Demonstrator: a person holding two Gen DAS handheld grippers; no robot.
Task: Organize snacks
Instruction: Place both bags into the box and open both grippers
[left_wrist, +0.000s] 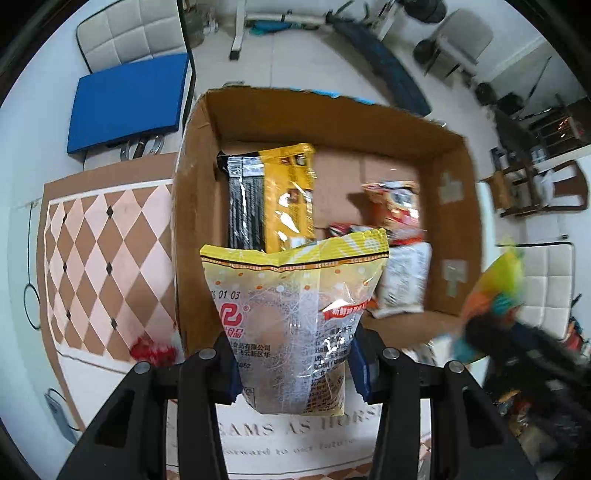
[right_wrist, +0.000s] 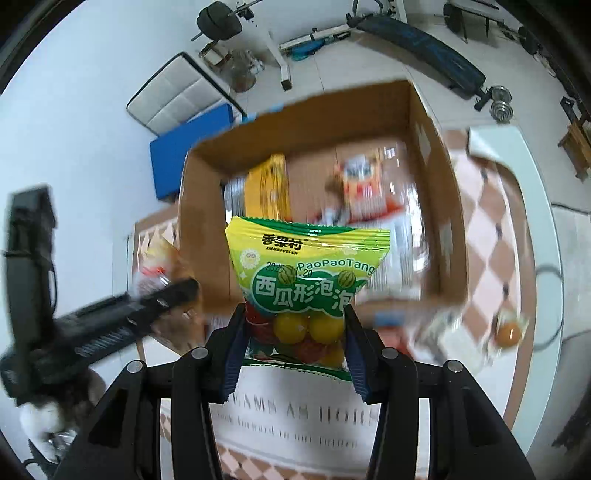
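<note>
We hold a snack in each gripper above an open box (left_wrist: 458, 206). Our left gripper (left_wrist: 293, 373) has its jaws closed on a yellow bag (left_wrist: 295, 314), its clear lower part pinched between the blue pads (left_wrist: 360, 373); the bag's top edge covers the near wall of the box in the left view. Our right gripper (right_wrist: 295, 347) is clamped on a green bag (right_wrist: 303, 273) of round candies, the pads (right_wrist: 234, 350) pressing its lower sides, and it too hangs in front of the near wall of the box (right_wrist: 432, 177).

Inside the box a black and yellow pack (left_wrist: 273, 195) lies along the left side, and an orange pack (left_wrist: 395, 206) lies to the right with a white pack (left_wrist: 404, 280) just in front of it. The middle of the box floor is bare cardboard.

The box stands on a mat (left_wrist: 99, 258) with a diamond pattern. A red packet (left_wrist: 151, 349) lies on the mat beside the box's left near corner. In the right view more loose snacks lie on the mat beside the box's right near corner, blurred, among them an orange ball (right_wrist: 509, 332). A blue pad (left_wrist: 129, 103) and a white chair (left_wrist: 133, 33) are behind the box on the left; gym gear lies on the tiled floor farther back.

In each view the other gripper shows at the edge, blurred, near the box's side.
</note>
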